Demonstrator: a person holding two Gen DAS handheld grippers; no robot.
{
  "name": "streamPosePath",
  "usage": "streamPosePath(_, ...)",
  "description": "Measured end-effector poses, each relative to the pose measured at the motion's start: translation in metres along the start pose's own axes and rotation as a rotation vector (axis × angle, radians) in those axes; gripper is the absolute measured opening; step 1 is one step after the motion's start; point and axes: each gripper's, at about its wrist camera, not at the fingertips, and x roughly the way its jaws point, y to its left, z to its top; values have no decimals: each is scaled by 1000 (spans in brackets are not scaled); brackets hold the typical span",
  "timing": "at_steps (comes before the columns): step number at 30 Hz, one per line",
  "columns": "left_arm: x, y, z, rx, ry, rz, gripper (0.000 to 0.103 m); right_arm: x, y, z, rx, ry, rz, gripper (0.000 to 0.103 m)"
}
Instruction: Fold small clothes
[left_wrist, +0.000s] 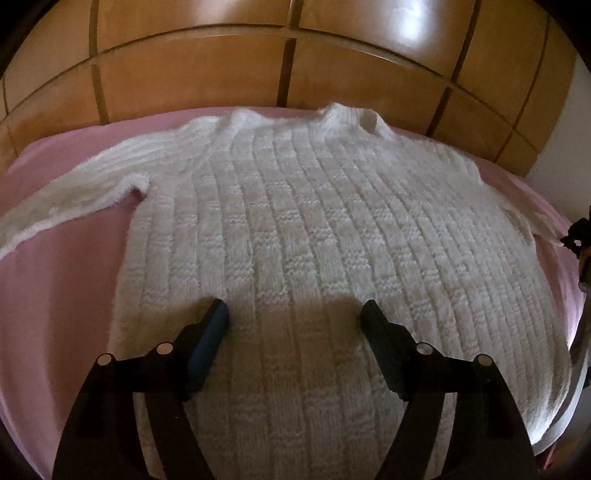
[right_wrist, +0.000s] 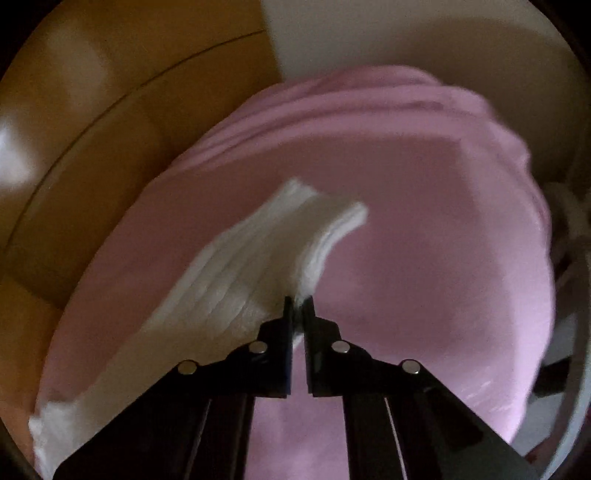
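Observation:
A white knitted sweater (left_wrist: 314, 206) lies spread flat on a pink sheet (left_wrist: 66, 266), collar at the far end, left sleeve stretched out to the left. My left gripper (left_wrist: 295, 314) is open and empty, its fingers hovering over the sweater's lower body. My right gripper (right_wrist: 298, 301) is shut on the sweater's right sleeve (right_wrist: 258, 251), pinching it near the cuff and holding it above the pink sheet (right_wrist: 424, 258). The right gripper also shows at the right edge of the left wrist view (left_wrist: 576, 232).
A wooden panelled headboard (left_wrist: 258, 66) runs along the far side of the bed. A pale wall (right_wrist: 406, 37) stands at the right. The bed's right edge drops off past folds of pink sheet (right_wrist: 369, 96).

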Motion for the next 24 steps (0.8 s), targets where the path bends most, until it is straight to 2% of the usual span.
streamPosePath(3,0,2,-1,-2,-6,-6,74,-37,22,-13,-75,-44,115,4)
streamPosePath(6,1,1,0,-4,-11,-20,76,-75,87,-41,-230,-66,286,4)
streamPosePath(8,1,1,2,-11,-12,-31,76,-92,117,-61,-312,-59,368,4)
streamPosePath(11,-3,3,4,-31,-11,-59,76,-113,177,-100,-423,-12,510,4)
streamPosePath(15,-7,10,9,-85,-12,-115,76,-137,256,-176,-583,76,676,4)
streamPosePath(17,-9,13,14,-114,-10,-156,76,-150,282,-220,-646,112,718,4)
streamPosePath(20,-13,13,23,-140,-19,-198,76,-155,327,-279,-751,220,801,5)
streamPosePath(22,-16,12,29,-138,-31,-217,73,-161,339,-306,-766,263,853,9)
streamPosePath(23,-17,11,32,-141,-34,-226,73,-156,341,-305,-768,267,861,26)
streamPosePath(24,-17,12,34,-145,-37,-231,73,-155,341,-308,-763,268,862,53)
